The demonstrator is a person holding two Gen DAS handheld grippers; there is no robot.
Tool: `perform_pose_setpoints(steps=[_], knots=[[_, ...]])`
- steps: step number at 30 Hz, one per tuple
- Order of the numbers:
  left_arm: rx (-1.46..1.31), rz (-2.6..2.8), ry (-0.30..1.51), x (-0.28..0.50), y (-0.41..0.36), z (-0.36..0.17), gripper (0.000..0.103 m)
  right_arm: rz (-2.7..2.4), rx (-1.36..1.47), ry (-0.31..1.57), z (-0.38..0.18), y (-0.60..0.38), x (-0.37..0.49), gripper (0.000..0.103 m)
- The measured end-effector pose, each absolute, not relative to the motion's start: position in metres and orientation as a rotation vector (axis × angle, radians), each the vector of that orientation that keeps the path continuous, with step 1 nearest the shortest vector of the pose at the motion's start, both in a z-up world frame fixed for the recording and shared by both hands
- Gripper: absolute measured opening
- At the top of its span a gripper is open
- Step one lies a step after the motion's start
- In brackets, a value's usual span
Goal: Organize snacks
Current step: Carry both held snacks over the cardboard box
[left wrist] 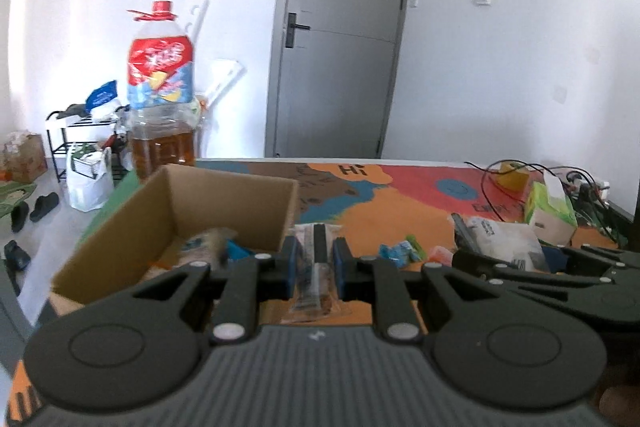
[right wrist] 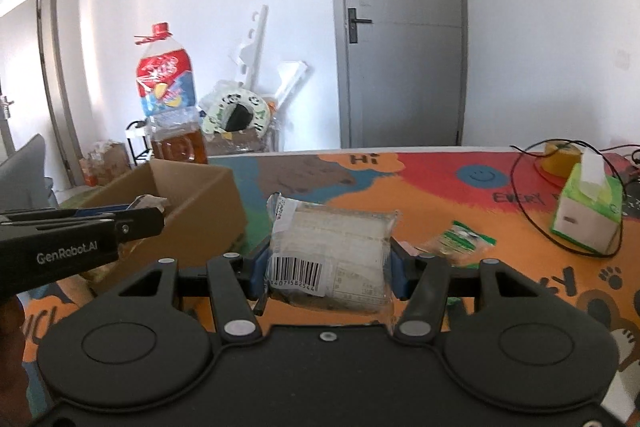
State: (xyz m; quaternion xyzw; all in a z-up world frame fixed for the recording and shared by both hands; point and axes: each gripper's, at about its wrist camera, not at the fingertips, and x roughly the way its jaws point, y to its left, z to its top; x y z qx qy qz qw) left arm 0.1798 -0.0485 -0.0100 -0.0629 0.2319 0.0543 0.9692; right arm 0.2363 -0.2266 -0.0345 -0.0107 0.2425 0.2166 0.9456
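Observation:
My left gripper (left wrist: 315, 259) is shut on a thin clear snack packet (left wrist: 314, 279), held above the table just right of the open cardboard box (left wrist: 224, 203); the box holds several snack packets. My right gripper (right wrist: 328, 267) is shut on a wide clear packet (right wrist: 332, 247) with a barcode label, raised over the colourful table mat (right wrist: 440, 195). The left gripper (right wrist: 144, 219) also shows in the right wrist view, at the box's (right wrist: 192, 211) rim. Loose small snacks lie on the mat: blue and green ones (left wrist: 402, 251) and a green packet (right wrist: 464, 239).
A big oil bottle (left wrist: 162, 99) stands behind the box at the table's far left corner. A green tissue box (right wrist: 588, 215), yellow tape roll (right wrist: 560, 155) and black cables (right wrist: 528, 203) sit at the right. A grey door (left wrist: 340, 39) and white wall lie beyond.

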Motion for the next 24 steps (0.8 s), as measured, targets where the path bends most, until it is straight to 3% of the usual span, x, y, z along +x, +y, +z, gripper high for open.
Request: perform_pose_setpoints(steps=[24], knots=[[-0.250, 0.184, 0.458, 0.174, 0.054, -0.009, 0.018, 0.539, 0.019, 0.476, -0.012, -0.157, 0.232, 0.056]])
